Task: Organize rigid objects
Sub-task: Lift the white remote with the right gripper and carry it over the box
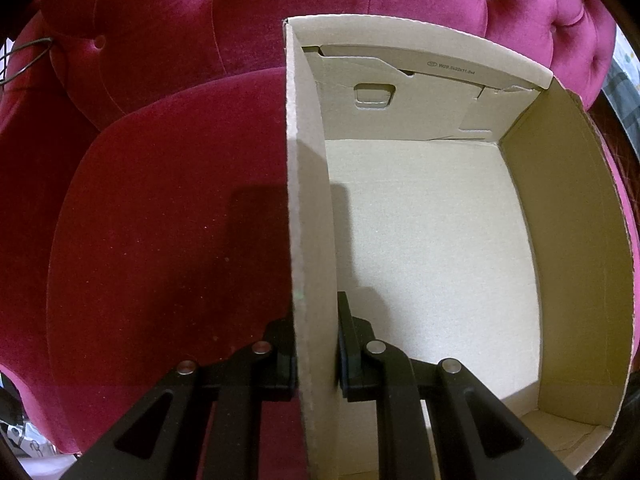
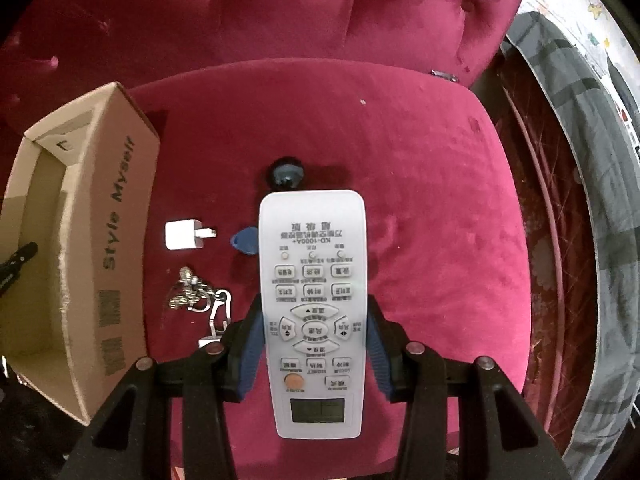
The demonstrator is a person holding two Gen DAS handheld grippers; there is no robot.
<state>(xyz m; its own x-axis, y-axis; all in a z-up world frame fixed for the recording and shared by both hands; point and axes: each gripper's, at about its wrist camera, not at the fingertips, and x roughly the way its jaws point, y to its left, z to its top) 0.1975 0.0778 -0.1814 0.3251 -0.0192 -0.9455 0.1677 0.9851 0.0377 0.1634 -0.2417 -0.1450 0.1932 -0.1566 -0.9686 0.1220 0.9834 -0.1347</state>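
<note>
Left tongs (image 1: pixel 316 360) nearly closed, pinching the near side wall of the open cardboard box (image 1: pixel 420 240): one finger outside against the wall, the other inside the box, wall upright between them. Box interior bare in the left wrist view, with a folded end flap and a small printed size mark on the far wall. Box resting on the seat of a magenta velvet armchair (image 1: pixel 160 220), tufted back behind it.

Right tongs (image 2: pixel 316 344) moderately spread, gripping a white remote control (image 2: pixel 314 312) by its long edges, blue pads (image 2: pixel 250 352) pressed to both sides. Remote face up, buttons and a small dark screen showing, orange button near the screen, far end pointing away over the seat cushion (image 2: pixel 420 200).

Seen only from the right wrist: the box's outer side (image 2: pixel 112 240) printed "Style Myself", standing at the left of the seat, with part of the left tongs (image 2: pixel 18 258) dark inside it. On the cushion between box and remote: a white plug adapter (image 2: pixel 186 234), a blue key fob (image 2: pixel 245 241) just beside the remote's edge, a metal keychain with carabiner (image 2: pixel 200 296), and a small dark round object (image 2: pixel 287 172) just past the remote's far end. Grey patterned fabric (image 2: pixel 592 200) off to the right of the chair.

Seen only from the left wrist: the box's inside floor and far wall.
</note>
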